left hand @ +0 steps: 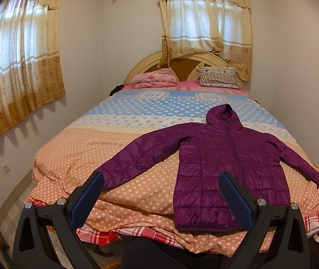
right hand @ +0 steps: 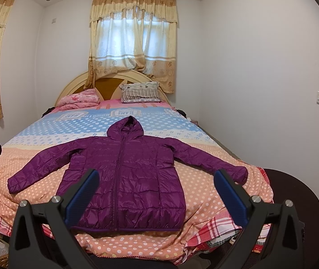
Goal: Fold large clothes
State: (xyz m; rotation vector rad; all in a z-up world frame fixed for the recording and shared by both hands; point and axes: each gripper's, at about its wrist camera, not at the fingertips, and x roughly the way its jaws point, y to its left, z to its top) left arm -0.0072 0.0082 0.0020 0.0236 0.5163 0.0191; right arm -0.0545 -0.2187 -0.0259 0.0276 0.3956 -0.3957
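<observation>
Bedroom walls, drawn curtains and a wide bed [right hand: 204, 192] with a dotted peach-and-blue cover framed both views, and above its foot hung the two pairs of tongs. Both the left gripper [left hand: 161, 195] and the right gripper [right hand: 156, 192] stood spread wide with nothing between their blue pads, clear of the cloth. Beyond them the purple hooded jacket [right hand: 123, 174] lay flat and zipped on the near half of the cover, front up, its hem at the foot edge and its hood [right hand: 125, 126] pointing toward 12 o'clock at the headboard, so its long axis ran straight away from the tongs. Its sleeves were spread out toward about 8 and 4 o'clock. From the left tongs the body lay off toward 1 o'clock, with the left sleeve cuff [left hand: 105, 177] just past the left-hand pad; from the right tongs the jacket sat dead ahead, with the right sleeve cuff [right hand: 241, 173] just beyond the right-hand pad. By my reading each tong was nearer its own sleeve, which a first fold inward would turn on. At the far end a folded pink blanket [right hand: 78, 100] and a striped pillow [right hand: 140, 93] rested against the headboard. How high the tongs were above the cover could not be told, and the bed's near edge was cut off behind the gripper frames.
</observation>
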